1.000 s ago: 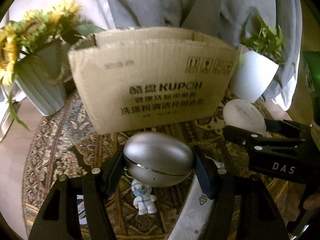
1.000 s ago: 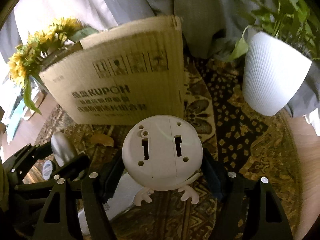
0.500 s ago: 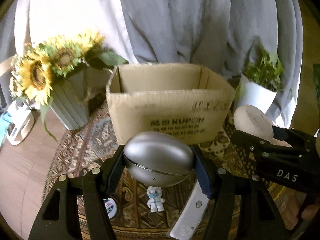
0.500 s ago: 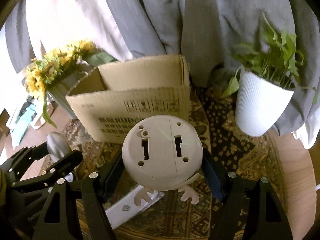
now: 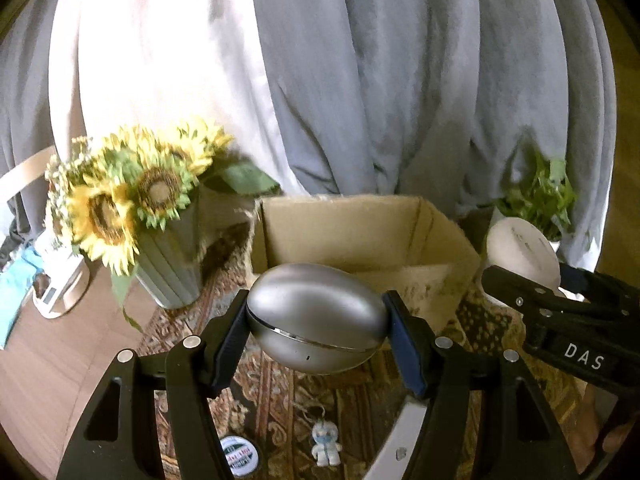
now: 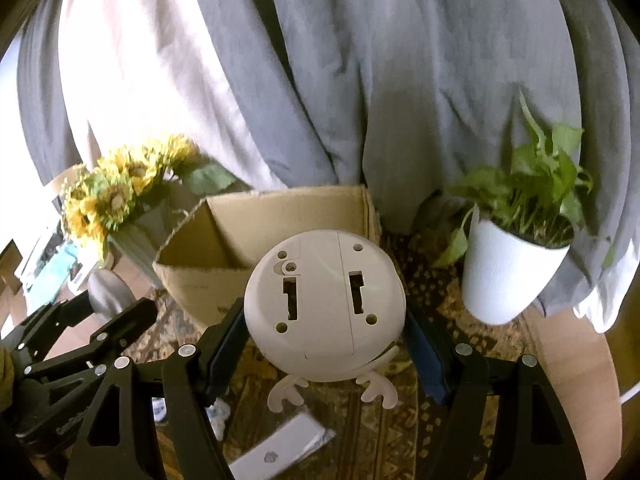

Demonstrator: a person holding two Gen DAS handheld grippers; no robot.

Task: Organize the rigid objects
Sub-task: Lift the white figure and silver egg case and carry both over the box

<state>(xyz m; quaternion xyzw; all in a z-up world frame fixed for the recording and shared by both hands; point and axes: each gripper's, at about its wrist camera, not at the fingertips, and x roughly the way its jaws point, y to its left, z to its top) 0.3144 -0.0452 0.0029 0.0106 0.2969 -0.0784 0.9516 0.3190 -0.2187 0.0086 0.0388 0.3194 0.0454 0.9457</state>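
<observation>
Both grippers loaded, held above the patterned rug on the round worktop (image 6: 568,364).

Left gripper (image 5: 316,328): fingers partly open, clamped on the two ends of the silver egg-shaped case (image 5: 316,316). Judged hard, smooth and slippery; curved ends leave little contact for the pads, so it could squirt out if the squeeze loosens. A seam runs round the middle; best kept clear of the grip.

Right gripper (image 6: 326,320): fingers set wider, pressing the sides of the white round device (image 6: 324,304), flat slotted underside toward the camera, small antlers (image 6: 378,390) hanging below. Probably light hollow plastic; the antlers look breakable.

Open cardboard box (image 5: 360,232) stands just ahead of both loads; interior looks empty as far as visible. Near wall is the edge to clear. Sunflower vase (image 5: 168,264) to its left, white plant pot (image 6: 508,272) to its right, curtain behind: side room limited, above free. Figurine (image 5: 326,442), round tin (image 5: 239,454) and white flat bar (image 6: 276,454) lie below.
</observation>
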